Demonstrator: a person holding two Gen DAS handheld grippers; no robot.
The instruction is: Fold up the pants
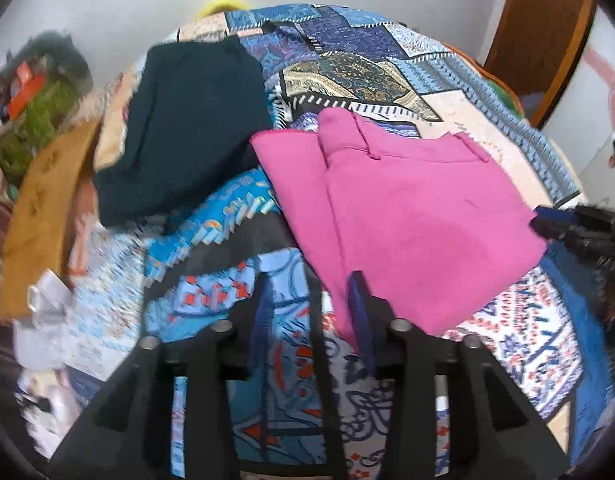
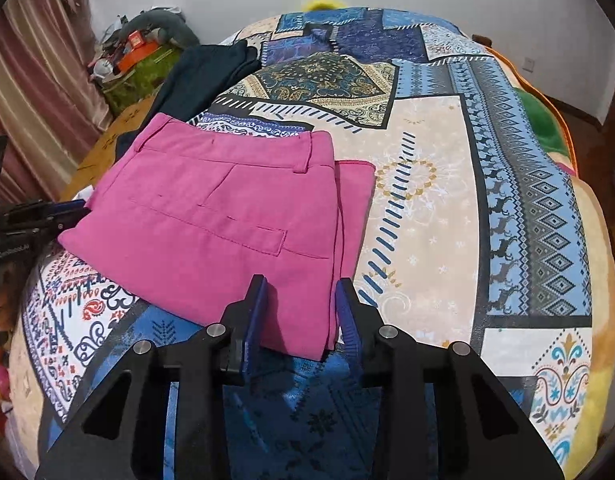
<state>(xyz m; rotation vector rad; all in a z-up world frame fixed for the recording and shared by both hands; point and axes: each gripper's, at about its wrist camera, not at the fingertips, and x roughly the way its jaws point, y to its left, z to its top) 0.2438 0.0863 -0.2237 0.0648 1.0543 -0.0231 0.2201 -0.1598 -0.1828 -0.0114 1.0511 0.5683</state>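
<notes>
We see the pink pants (image 2: 227, 216) lying folded into a flat packet on the patterned patchwork bedspread (image 2: 447, 184), waistband and belt loops toward the far side. In the right wrist view, the right gripper (image 2: 301, 312) sits at the packet's near right corner: its blue-padded jaws stand partly apart with the folded edge between them, and we cannot tell whether the pads press on the cloth. In the left wrist view, the left gripper (image 1: 311, 308) is at the near left edge of the pink pants (image 1: 407, 216); its right pad lies against the fabric, its left pad stands over the bedspread, and we cannot tell whether it grips. A folded dark teal garment (image 1: 187, 132) lies on the bedspread just left of and beyond the pants, touching them.
</notes>
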